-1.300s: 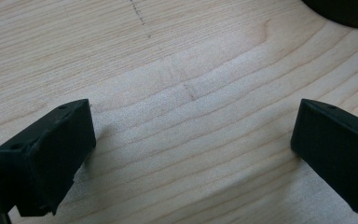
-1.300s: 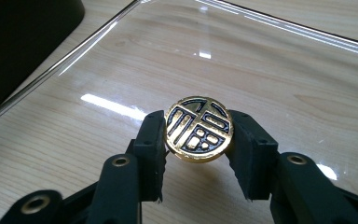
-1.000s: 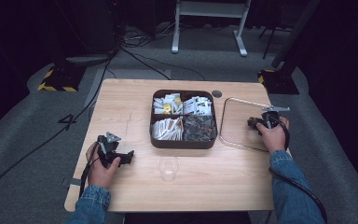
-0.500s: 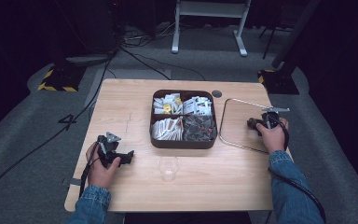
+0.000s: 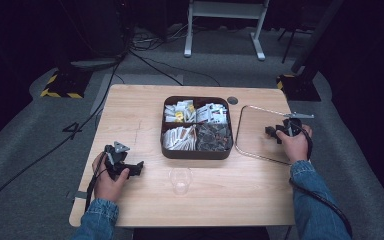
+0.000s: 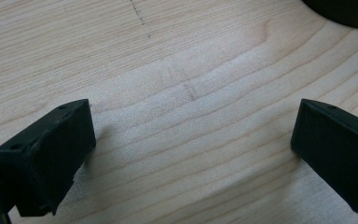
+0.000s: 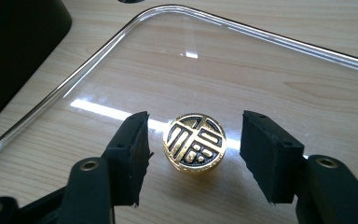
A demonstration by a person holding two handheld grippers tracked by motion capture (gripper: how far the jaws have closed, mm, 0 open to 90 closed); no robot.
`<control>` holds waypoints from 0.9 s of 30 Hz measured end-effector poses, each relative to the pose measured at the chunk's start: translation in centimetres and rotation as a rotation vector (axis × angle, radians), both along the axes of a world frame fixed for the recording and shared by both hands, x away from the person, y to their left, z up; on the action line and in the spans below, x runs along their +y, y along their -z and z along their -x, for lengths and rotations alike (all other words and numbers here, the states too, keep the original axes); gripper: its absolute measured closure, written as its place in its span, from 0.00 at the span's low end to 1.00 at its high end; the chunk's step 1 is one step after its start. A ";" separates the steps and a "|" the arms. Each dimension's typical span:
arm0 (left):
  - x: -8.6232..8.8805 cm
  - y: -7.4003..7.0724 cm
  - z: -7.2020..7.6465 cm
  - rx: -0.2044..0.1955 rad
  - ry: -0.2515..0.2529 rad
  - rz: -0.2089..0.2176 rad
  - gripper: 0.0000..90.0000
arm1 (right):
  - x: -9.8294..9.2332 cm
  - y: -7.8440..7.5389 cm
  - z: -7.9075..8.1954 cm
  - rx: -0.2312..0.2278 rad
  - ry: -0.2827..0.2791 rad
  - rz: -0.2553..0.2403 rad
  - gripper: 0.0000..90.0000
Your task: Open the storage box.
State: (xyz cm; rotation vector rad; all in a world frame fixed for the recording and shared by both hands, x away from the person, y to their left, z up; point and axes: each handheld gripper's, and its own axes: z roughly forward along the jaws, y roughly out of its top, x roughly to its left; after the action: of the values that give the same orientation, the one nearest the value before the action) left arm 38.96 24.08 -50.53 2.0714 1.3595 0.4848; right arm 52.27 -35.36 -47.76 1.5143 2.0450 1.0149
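Lid knob (image 7: 195, 142) sits free now: my right gripper (image 7: 193, 156) has just been opening, jaws flanking it at three and nine o'clock, so I judge the glass lid (image 7: 121, 60) released.

Blue denim sleeves on both forearms, cuffs at the wrists. Left gripper (image 5: 130, 169) black, a grey three-cornered plate on top, dark cable trailing along the sleeve. Right gripper (image 7: 193, 154) black too, with blocky matte jaws, round screw holes in the arms, and a black cable looping back.
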 end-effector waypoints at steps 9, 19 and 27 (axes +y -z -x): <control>0.0 0.0 0.0 0.000 0.000 0.000 0.00 | 0.4 -1.9 0.4 -0.035 -0.013 -0.013 0.45; 0.0 0.0 0.0 0.000 0.000 0.000 0.00 | 1.6 -5.3 1.4 -0.079 -0.039 -0.041 0.44; 0.0 0.0 0.0 -0.001 0.001 -0.001 0.00 | 3.0 -7.5 2.4 -0.103 -0.063 -0.048 0.44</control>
State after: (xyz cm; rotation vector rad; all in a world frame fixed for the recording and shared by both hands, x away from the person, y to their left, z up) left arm 39.00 24.10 -50.54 2.0724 1.3572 0.4867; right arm 49.89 -32.38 -40.29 1.3984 2.0207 1.1495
